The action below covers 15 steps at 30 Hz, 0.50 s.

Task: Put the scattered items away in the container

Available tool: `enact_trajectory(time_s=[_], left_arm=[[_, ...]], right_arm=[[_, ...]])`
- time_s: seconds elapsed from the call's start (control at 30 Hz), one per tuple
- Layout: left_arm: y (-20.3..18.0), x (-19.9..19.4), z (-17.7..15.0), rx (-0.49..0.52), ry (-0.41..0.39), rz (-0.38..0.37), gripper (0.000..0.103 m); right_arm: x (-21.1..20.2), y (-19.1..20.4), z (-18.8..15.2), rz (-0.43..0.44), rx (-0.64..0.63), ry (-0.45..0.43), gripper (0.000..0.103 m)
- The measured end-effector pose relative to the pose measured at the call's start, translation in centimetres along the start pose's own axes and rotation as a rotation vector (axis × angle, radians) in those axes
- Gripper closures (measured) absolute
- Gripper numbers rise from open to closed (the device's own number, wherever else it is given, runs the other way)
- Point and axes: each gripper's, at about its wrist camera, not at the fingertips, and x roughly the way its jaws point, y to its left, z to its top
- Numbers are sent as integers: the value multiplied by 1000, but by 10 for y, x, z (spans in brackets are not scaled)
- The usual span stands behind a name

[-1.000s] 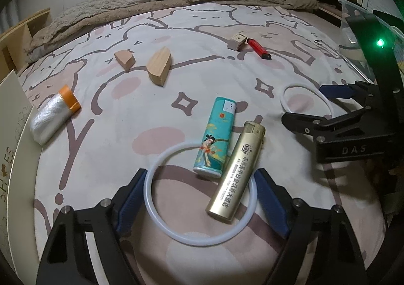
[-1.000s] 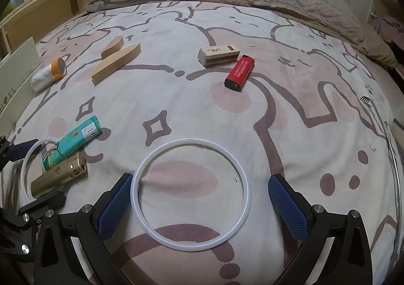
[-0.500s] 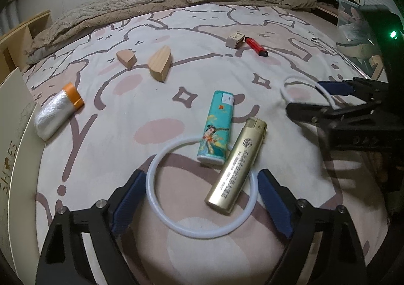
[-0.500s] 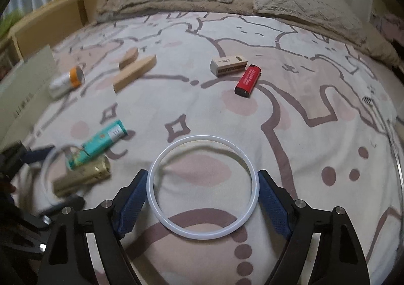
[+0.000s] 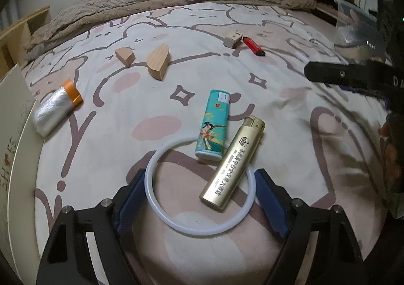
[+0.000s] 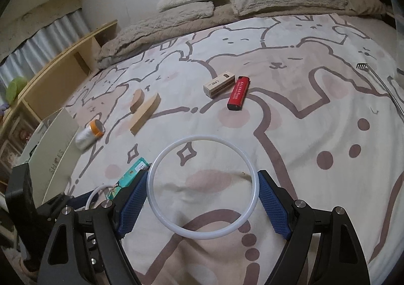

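A white ring (image 5: pixel 202 232) lies on the patterned bedspread between the pads of my left gripper (image 5: pixel 200 176). Its jaws are closing and both pads touch the ring's rim. A gold lighter (image 5: pixel 233 163) lies across this ring, and a teal lighter (image 5: pixel 213 126) rests its foot on the ring's far edge. My right gripper (image 6: pixel 202 174) is shut on a second white ring (image 6: pixel 202 138) and holds it just above the bed. A clear plastic container (image 5: pixel 353 22) stands at the right edge of the left wrist view.
Farther up the bed lie a red lighter (image 6: pixel 238 93), a small pale box (image 6: pixel 219 84), two wooden blocks (image 5: pixel 157 62) and a plastic roll with an orange cap (image 5: pixel 56 108). A white shoe box (image 6: pixel 50 158) borders the bed on the left. Pillows lie at the far end.
My right gripper closed on its ring, then rose and rolled with it. My left gripper's jaws widened a little and came back against their ring.
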Motion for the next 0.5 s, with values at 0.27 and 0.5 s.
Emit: enact_trajectory(time_s=[0.27, 0.5], left_arm=[[8, -20, 9, -77, -94, -60, 69], [14, -26, 12, -97, -113, -53, 88]], right_arm=[[-9, 2, 3, 35, 3, -30, 18], [-14, 2, 5, 56, 15, -43, 18]])
